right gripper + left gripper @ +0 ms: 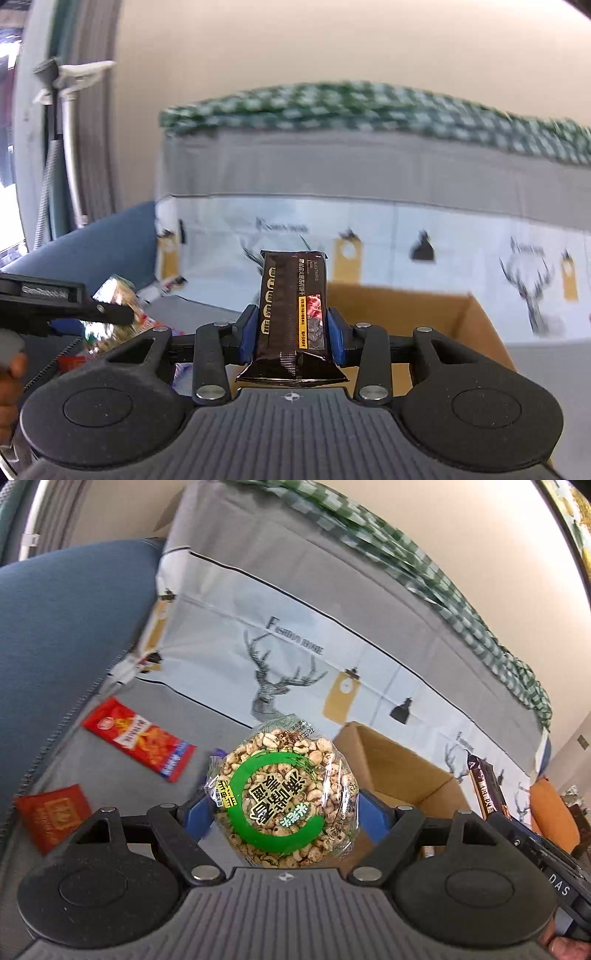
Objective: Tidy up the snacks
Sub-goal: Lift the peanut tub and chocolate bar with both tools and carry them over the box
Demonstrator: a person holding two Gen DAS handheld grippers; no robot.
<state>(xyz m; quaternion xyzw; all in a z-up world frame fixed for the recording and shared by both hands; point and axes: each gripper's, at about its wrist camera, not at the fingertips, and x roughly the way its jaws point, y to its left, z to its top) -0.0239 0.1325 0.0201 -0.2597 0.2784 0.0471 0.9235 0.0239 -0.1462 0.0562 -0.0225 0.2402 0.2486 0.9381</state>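
- Presently gripping, with the left claw [282, 805], a round clear-wrapped puffed-grain cake [282, 797] with a green ring label; pads pressed on both sides, pack held upright and lifted off the sofa seat.
- Clamped in the right claw [291, 334]: a tall dark brown snack packet [293, 310], pinched near its lower end so the length stands up clear of the fingers.
- Both packs poised near the open cardboard box [402, 771], probably the collecting place; dark packet above the box's near rim in the right wrist view.
- Round cake carried just left of the box, likely for dropping in next.
- Left loose on the gray sofa seat [110, 760], toward its left edge by the blue armrest [62, 635]: a red-orange sachet [140, 744] and a red square packet [51, 818], well apart from the box.
- Deer-print cover [295, 657] draped over the backrest behind; green checked cloth [424, 565] along its top edge.
- Orange cushion [552, 812] beyond the box on the right.
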